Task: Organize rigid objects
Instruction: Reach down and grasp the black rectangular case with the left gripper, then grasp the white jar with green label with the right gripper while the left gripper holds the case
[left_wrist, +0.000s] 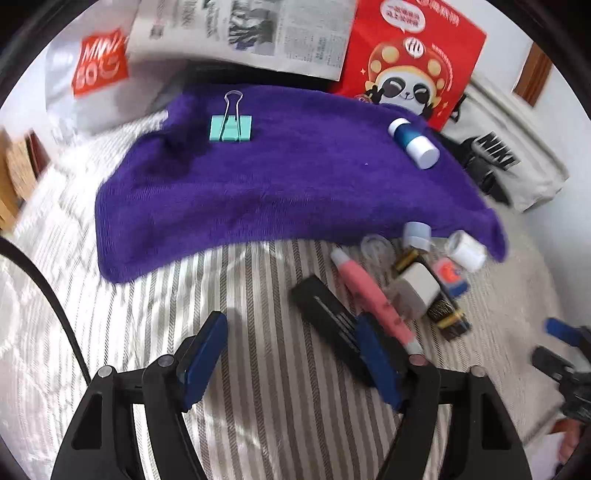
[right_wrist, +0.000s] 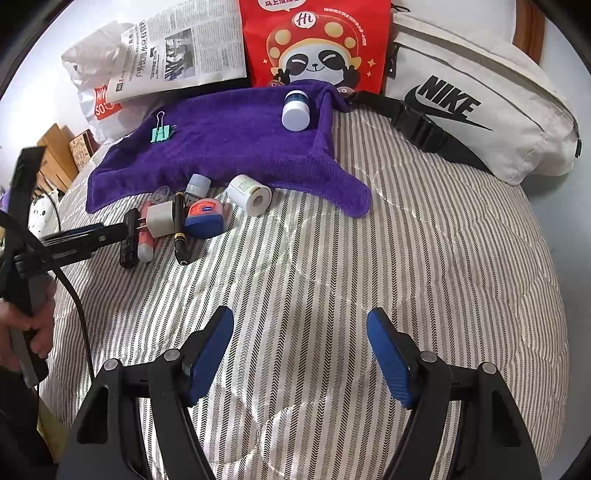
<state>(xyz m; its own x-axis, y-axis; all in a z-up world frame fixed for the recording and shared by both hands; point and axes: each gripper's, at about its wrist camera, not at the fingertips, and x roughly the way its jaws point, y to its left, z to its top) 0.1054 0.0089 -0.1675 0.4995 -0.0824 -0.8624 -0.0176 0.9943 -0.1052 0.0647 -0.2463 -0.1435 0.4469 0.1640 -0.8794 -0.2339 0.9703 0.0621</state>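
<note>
Left gripper (left_wrist: 295, 350) open; empty, seemingly.

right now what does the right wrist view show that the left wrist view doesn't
Only the right wrist view: the open right gripper over bare quilt, and a hand gripping the left tool.
Only the left wrist view: the open left gripper seen from behind, a finger over the black bar.
Both: purple towel, green clip, blue bottle, red bag.

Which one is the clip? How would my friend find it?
Look at the purple towel spread on the striped bed. Only two things lie on it: a blue-and-white bottle and the clip. The clip is the flat mint-green one with silver wire loops, near the towel's far left corner.
</note>
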